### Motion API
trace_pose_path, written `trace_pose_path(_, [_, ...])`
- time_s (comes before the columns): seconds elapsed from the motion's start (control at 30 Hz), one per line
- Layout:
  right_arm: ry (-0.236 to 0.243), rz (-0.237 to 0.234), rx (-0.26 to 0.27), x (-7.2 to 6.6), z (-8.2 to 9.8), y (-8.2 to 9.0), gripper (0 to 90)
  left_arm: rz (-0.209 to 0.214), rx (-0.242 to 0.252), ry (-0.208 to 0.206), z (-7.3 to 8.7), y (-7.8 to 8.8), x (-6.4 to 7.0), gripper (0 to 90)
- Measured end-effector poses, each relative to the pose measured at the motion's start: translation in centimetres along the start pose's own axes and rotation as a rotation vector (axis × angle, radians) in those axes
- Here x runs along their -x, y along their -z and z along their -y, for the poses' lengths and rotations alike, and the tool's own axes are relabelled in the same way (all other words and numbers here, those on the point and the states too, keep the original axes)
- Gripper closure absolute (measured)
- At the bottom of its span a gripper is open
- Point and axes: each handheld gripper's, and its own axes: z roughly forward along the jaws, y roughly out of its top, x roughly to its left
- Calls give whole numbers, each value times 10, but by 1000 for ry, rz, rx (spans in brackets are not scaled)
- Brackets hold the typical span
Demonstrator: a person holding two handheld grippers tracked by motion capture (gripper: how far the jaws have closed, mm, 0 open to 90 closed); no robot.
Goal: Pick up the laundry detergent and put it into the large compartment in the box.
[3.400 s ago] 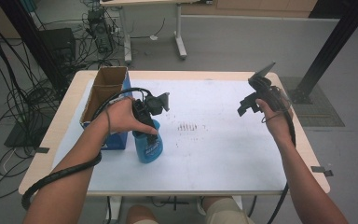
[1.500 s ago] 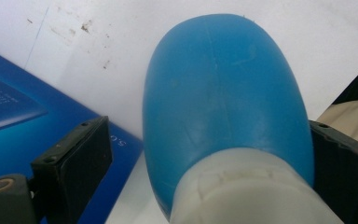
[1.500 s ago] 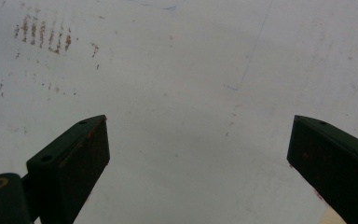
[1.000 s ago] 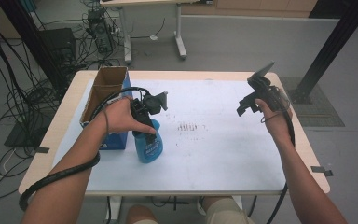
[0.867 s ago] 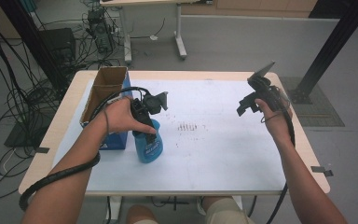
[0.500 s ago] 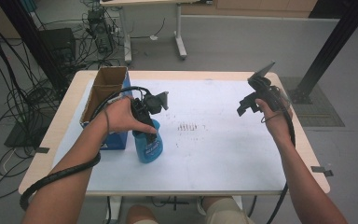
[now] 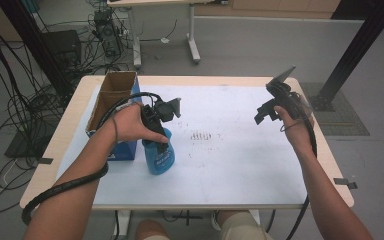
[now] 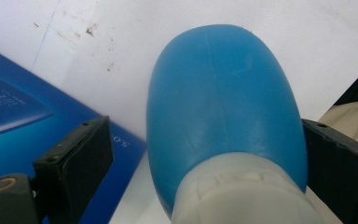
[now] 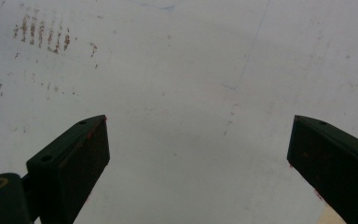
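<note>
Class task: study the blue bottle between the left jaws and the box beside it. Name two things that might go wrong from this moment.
1. The left hand-held gripper has a visible gap between one jaw and the rounded blue bottle, so closing off-centre might tip or squirt it sideways.
2. The bottle stands close beside the blue box; a lift or swing could knock the box.

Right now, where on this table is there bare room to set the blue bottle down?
The widest free patch is the white table top between the blue bottle and the right gripper, bare except for faint brown scuff marks. The near edge is free too. It is crowded at the left, where the left gripper, bottle and blue box sit close together.
</note>
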Motion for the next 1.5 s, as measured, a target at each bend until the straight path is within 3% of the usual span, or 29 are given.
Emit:
trace_pose_path(0.67, [-1,-5,-2,0,0,-2,57,-19,1,3,2,-1,3,184])
trace_pose_path(1.5, [-1,-8,-2,1,1,-4,57,21,4,3,1,-4,1,355])
